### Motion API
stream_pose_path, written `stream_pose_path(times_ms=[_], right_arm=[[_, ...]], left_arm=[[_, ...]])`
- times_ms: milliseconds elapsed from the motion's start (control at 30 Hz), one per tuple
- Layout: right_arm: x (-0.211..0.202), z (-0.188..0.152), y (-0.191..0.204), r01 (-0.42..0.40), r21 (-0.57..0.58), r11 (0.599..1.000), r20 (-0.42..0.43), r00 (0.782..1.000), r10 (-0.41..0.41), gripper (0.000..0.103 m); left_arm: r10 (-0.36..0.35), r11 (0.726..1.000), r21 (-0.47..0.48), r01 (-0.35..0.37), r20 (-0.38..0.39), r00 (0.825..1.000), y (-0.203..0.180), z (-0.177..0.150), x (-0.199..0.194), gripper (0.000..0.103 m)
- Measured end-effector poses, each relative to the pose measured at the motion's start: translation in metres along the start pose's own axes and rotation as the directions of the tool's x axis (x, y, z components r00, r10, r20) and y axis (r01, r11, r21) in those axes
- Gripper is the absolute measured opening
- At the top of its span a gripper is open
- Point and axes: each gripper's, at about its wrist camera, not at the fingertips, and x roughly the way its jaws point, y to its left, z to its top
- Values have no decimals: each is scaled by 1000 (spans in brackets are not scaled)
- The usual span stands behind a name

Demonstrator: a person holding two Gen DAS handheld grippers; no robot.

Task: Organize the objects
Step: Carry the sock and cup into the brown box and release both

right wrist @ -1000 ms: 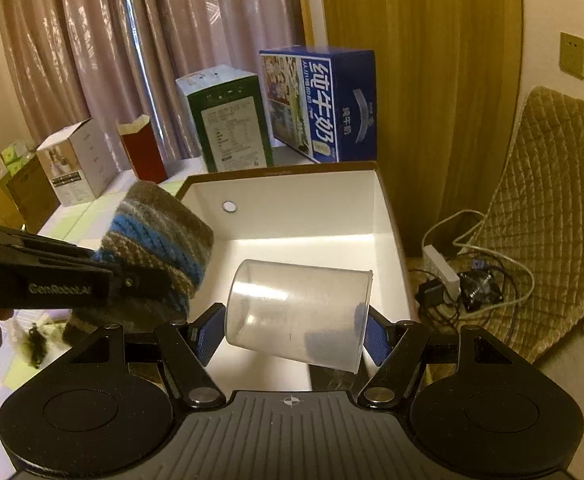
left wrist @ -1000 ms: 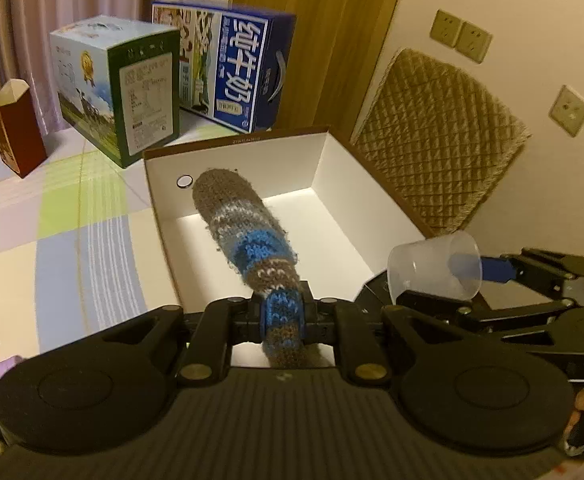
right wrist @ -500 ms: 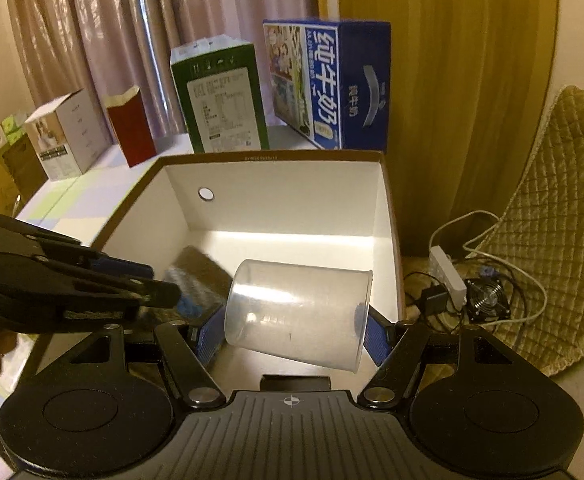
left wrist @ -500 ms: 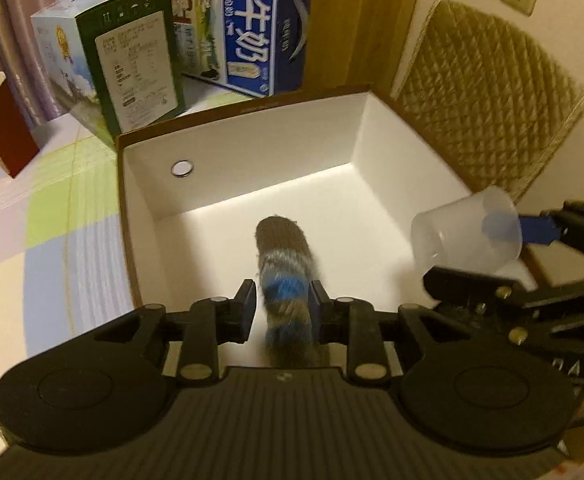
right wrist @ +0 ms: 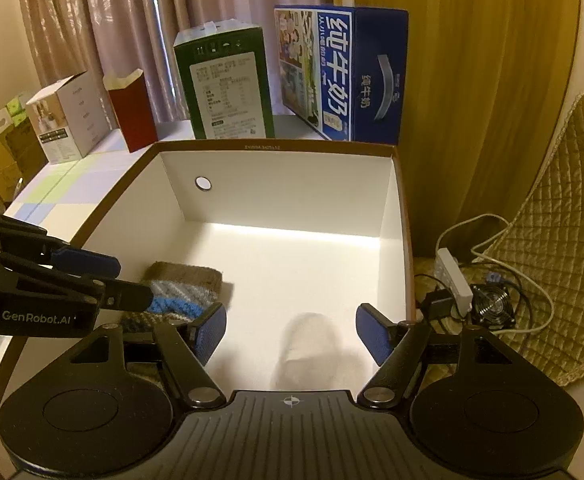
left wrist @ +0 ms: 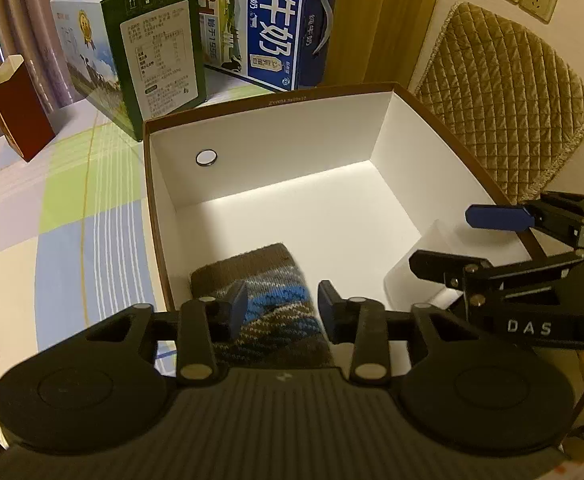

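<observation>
A brown, grey and blue knitted sock [left wrist: 264, 280] lies on the floor of the white open box [left wrist: 276, 140], at its near left; it also shows in the right wrist view [right wrist: 184, 292]. My left gripper [left wrist: 282, 306] is open just above the sock, its fingers apart from it. A clear plastic cup [right wrist: 309, 344], blurred, is in the box below my right gripper [right wrist: 292, 334], which is open wide. In the left wrist view the cup [left wrist: 419, 272] sits at the box's near right, beside the right gripper [left wrist: 451, 240].
A green carton [left wrist: 136, 60], a blue milk carton [left wrist: 272, 20] and a red paper bag [left wrist: 16, 108] stand behind the box on a checked tablecloth [left wrist: 60, 220]. A quilted chair [right wrist: 551, 260] and a power strip [right wrist: 453, 276] with cables are to the right.
Both grippers have opened. The sock has dropped from the left gripper onto the box floor, and the cup has left the right gripper and fallen into the box.
</observation>
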Motion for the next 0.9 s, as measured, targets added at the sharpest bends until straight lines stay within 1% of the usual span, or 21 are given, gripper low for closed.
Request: stream_pose_path(times_ms=[100,200,267,333,367,600,900], right_arm=[[-8,-3,-1,-7,15,1000,-2,1000,7,74],[-19,-7,1,-21,25,999,-3,1000,21,78],[-26,-10,3,-22,24,999,-1,1000,22,82],[-35,-13,5,-26,26,999,5,1000,26,85],[-39,-15,6,-29,28,999,8,1000,29,87],[-65,-24,14,-41,47,998,25,999,40,94],[-89,-33,25,-57,56,997,45,998,54,97]], left_arm=[[-13,1000,0,13,1,1000,-1,-2,-4,37],[-23,1000,1,23,3,1000,-3,-6,-11,45],[-29,1000,2,29,3,1000,-4,-10,-16,46],[-36,999,1,36,-2,999,-5,-16,-22,50],[-36,999,0,36,-4,999,-5,-18,-25,54],[-42,999,-18,42,7,999,-4,-32,-51,63],[-50,998,-44,52,47,998,-8,-47,-85,64]])
